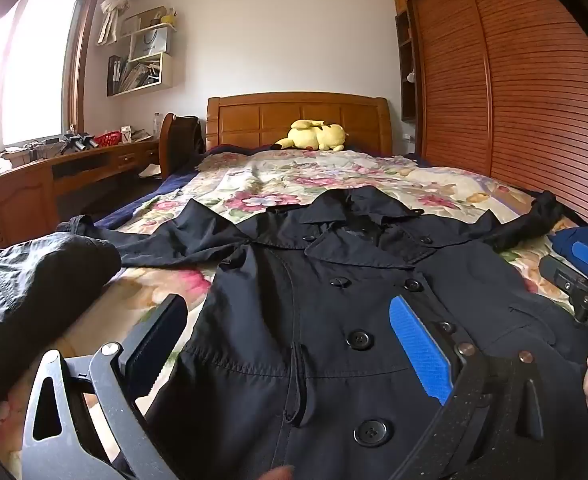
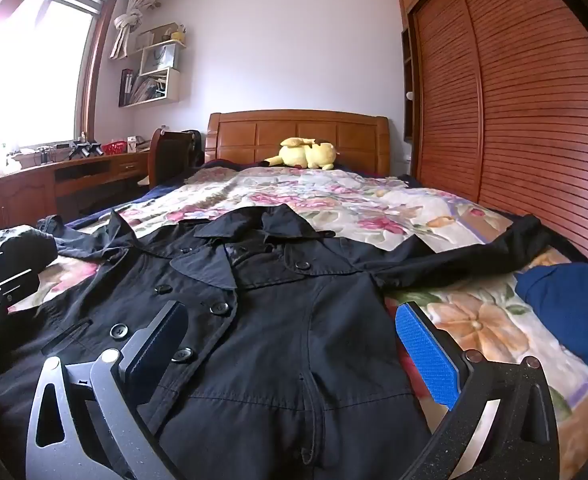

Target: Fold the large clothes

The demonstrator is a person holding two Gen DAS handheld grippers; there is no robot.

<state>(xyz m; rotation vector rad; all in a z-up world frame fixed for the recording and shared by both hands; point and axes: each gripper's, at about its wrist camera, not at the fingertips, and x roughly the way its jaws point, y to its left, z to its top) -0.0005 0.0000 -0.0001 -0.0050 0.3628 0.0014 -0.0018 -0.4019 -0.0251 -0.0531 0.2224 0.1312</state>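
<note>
A large black double-breasted coat (image 1: 334,280) lies face up on the floral bedspread (image 1: 277,176), collar toward the headboard, both sleeves spread out sideways. It also shows in the right wrist view (image 2: 277,320). My left gripper (image 1: 289,344) is open and empty, hovering over the coat's left front half near its waist. My right gripper (image 2: 294,348) is open and empty over the coat's right half, its blue pad (image 2: 426,356) near the coat's right edge. The right gripper also appears at the right edge of the left wrist view (image 1: 586,280).
A black garment (image 1: 25,280) lies at the bed's left side and a blue garment (image 2: 570,312) at its right. A yellow plush toy (image 1: 314,136) rests by the wooden headboard (image 1: 294,116). A slatted wardrobe (image 1: 514,92) stands right, a desk (image 1: 53,168) left.
</note>
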